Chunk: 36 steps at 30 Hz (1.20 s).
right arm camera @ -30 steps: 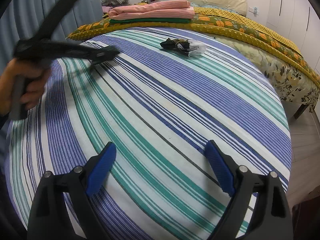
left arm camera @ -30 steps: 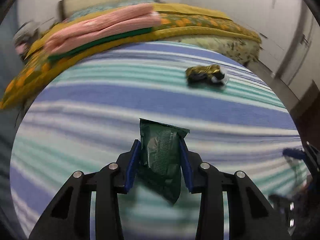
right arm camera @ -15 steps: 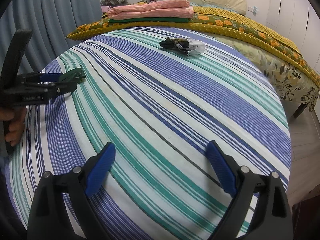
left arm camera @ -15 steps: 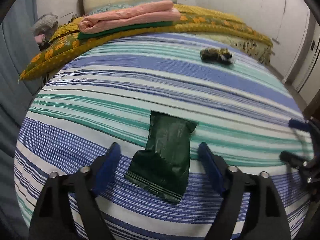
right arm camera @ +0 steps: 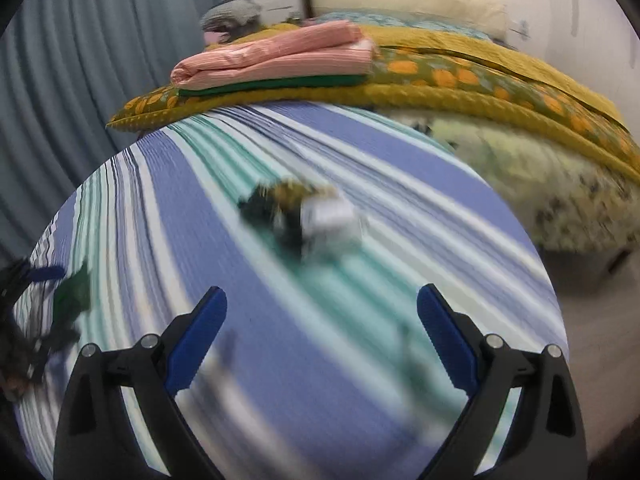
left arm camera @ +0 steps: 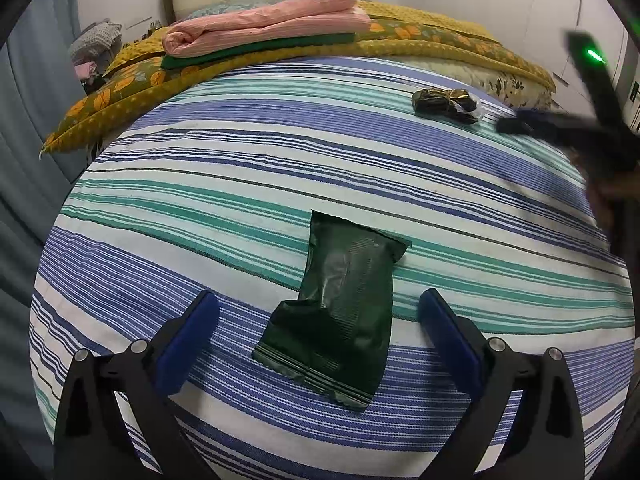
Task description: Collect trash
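Down on the striped bedsheet (left arm camera: pixel 240 152) lies a dark green wrapper (left arm camera: pixel 340 312), flat, in the gap between the fingers of the left gripper (left arm camera: pixel 319 320). The jaws of that gripper are opening and stand wide; neither blue pad touches the wrapper, which rests loose on the sheet. Farther off and to the right sits a second piece of trash, a crumpled bundle (left arm camera: pixel 448 104) of dark, gold and clear plastic, well apart from the wrapper. The right gripper (right arm camera: pixel 320 316) points toward that bundle (right arm camera: pixel 304 216), which appears blurred ahead of its fingers; its jaws are spread wide with nothing between them. At the far end of the bed, a folded pink blanket (left arm camera: pixel 264 24) lies on a yellow quilt (left arm camera: pixel 420 36).
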{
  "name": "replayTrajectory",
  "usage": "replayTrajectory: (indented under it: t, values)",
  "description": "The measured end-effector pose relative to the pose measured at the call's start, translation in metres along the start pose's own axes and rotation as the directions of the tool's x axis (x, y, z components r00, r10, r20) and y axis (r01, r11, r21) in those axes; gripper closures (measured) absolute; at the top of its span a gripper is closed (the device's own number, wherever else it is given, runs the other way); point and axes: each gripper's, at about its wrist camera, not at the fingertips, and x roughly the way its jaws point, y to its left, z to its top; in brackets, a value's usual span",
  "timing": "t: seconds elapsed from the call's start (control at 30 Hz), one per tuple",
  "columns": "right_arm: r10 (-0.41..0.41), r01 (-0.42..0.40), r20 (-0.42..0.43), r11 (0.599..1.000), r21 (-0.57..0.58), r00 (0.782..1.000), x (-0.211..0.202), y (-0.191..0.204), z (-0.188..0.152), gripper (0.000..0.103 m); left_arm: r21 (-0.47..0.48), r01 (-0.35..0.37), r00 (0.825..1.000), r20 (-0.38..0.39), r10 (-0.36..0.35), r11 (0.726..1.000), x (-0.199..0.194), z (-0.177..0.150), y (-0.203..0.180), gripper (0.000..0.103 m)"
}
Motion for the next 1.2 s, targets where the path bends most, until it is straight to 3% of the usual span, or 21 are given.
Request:
replayTrajectory:
  t: [0.2, 0.27, 0.3, 0.57, 0.67, 0.83, 1.0, 1.2]
  values:
    - [0.031, -0.034, -0.062, 0.998, -0.045, 0.998, 0.039, 0.004, 0.032, 0.010, -0.004, 0.005, 1.000, 0.000, -0.005, 1.000, 0.000, 0.000, 0.001, 0.005]
    - [0.072, -0.076, -0.085, 0.996, -0.046, 0.994, 0.041, 0.007, 0.031, 0.032, -0.004, 0.005, 1.000, 0.000, -0.005, 1.000, 0.000, 0.000, 0.000, 0.005]
    - [0.074, -0.079, -0.089, 0.995, -0.054, 0.993, 0.039, 0.010, 0.029, 0.050, -0.004, 0.004, 1.000, 0.000, -0.004, 1.000, 0.000, 0.000, 0.001, 0.005]
    - [-0.015, 0.016, -0.036, 1.000, 0.027, 0.999, -0.019, 0.030, -0.016, 0.051, -0.002, 0.003, 1.000, 0.000, -0.003, 1.000, 0.000, 0.000, 0.001, 0.005]
    - [-0.107, 0.111, -0.062, 0.992, 0.055, 0.992, -0.037, 0.049, -0.043, 0.051, -0.002, 0.000, 1.000, 0.000, 0.000, 1.000, 0.000, 0.000, 0.000, 0.005]
    - [-0.169, 0.178, -0.092, 0.979, 0.101, 0.981, -0.056, 0.086, -0.095, 0.050, -0.002, 0.001, 1.000, 0.000, -0.001, 1.000, 0.000, 0.000, 0.000, 0.005]
    - [-0.080, 0.089, -0.066, 0.985, 0.147, 0.995, -0.077, 0.107, -0.126, 0.042, -0.002, 0.001, 1.000, 0.000, -0.001, 1.000, 0.000, 0.000, 0.000, 0.005]
    - [-0.093, 0.104, -0.065, 0.975, 0.195, 0.994, -0.099, 0.093, -0.135, 0.028, -0.004, 0.009, 1.000, 0.001, -0.009, 1.000, -0.001, 0.000, 0.002, 0.005]
